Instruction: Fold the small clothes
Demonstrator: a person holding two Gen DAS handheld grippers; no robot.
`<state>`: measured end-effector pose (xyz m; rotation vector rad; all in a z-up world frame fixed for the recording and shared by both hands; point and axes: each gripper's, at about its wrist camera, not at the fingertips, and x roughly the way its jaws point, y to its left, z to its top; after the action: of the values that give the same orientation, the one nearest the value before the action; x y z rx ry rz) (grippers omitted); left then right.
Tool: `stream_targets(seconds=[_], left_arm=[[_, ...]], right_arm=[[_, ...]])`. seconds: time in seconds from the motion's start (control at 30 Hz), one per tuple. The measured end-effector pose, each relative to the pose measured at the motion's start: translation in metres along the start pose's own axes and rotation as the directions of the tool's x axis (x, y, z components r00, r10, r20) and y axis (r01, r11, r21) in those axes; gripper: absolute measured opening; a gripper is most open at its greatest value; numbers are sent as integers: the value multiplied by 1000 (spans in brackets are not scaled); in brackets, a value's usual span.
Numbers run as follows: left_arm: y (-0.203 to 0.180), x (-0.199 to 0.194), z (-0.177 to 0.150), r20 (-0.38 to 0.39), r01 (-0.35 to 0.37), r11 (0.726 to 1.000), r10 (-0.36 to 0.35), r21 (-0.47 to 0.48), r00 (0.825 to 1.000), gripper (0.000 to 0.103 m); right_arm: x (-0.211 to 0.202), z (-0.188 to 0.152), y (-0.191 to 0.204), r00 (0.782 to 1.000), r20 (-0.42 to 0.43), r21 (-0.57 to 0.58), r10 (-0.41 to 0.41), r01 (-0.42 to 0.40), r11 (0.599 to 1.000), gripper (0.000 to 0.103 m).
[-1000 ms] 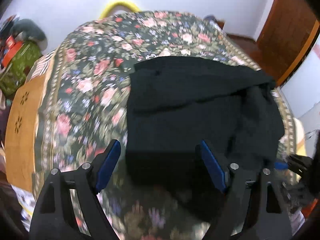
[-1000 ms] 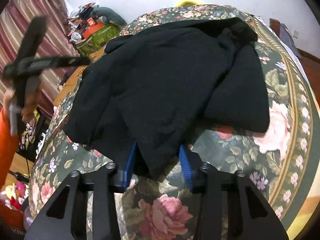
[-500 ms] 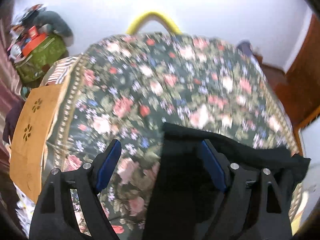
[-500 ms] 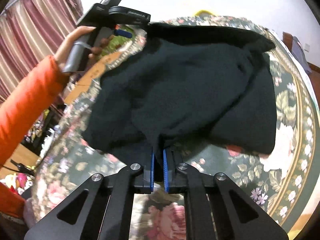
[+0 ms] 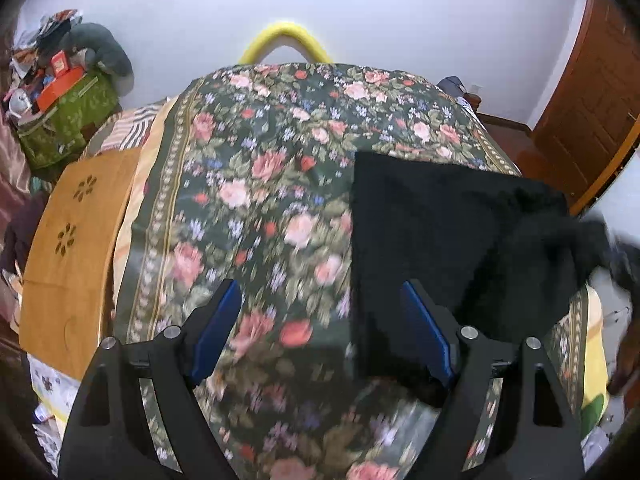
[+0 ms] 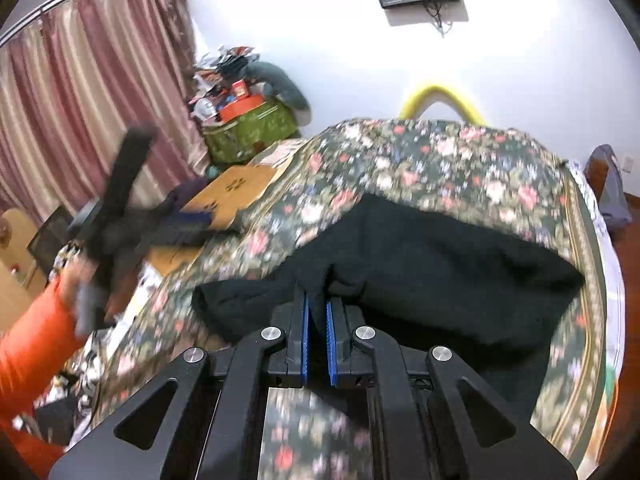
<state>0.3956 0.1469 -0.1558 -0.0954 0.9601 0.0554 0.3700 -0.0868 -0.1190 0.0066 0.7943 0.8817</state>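
A black garment (image 5: 440, 216) lies on the floral bedspread (image 5: 260, 200), to the right in the left wrist view. My left gripper (image 5: 320, 320) is open and empty above the bedspread, its right finger over the garment's left edge. In the right wrist view my right gripper (image 6: 316, 320) is shut on a fold of the black garment (image 6: 440, 264) and holds it lifted off the bedspread (image 6: 440, 152). The left gripper (image 6: 120, 208) shows blurred at the left of that view, held by a hand in an orange sleeve.
A wooden board (image 5: 72, 248) lies along the bed's left side. A green bag with clutter (image 5: 64, 120) stands at the far left by the wall. A yellow arch (image 5: 286, 40) rises behind the bed. A wooden door (image 5: 592, 112) is at the right. Curtains (image 6: 80, 100) hang at the left.
My right gripper closed on the garment's edge and lifted it back toward me. My left gripper swung away to the left of the garment, staying open.
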Motion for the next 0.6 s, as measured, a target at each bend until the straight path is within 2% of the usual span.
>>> stream_targets(seconds=[0.13, 0.17, 0.2, 0.27, 0.33, 0.43, 0.6], left_arm=[[8, -1, -18, -24, 15, 1000, -15, 1, 1000, 82], [7, 1, -22, -26, 14, 1000, -14, 11, 1000, 82], [5, 3, -25, -29, 11, 1000, -10, 24, 1000, 82], [1, 4, -29, -34, 12, 999, -10, 37, 999, 82], [-2, 4, -31, -17, 19, 999, -18, 37, 1000, 82], [-12, 9, -30, -14, 35, 998, -35, 42, 999, 82], [-27, 28, -27, -48, 40, 998, -38, 49, 998, 82]], right_arm=[[32, 25, -4, 999, -32, 40, -43, 44, 998, 11], [36, 29, -6, 998, -38, 60, -50, 53, 997, 20], [37, 30, -7, 998, -42, 78, -55, 58, 995, 38], [33, 32, -12, 998, -11, 99, -68, 69, 993, 66], [23, 32, -16, 996, 43, 96, -78, 74, 993, 67], [9, 30, -25, 994, 51, 98, -96, 91, 991, 67], [-16, 8, -53, 981, 49, 79, -187, 183, 980, 67]])
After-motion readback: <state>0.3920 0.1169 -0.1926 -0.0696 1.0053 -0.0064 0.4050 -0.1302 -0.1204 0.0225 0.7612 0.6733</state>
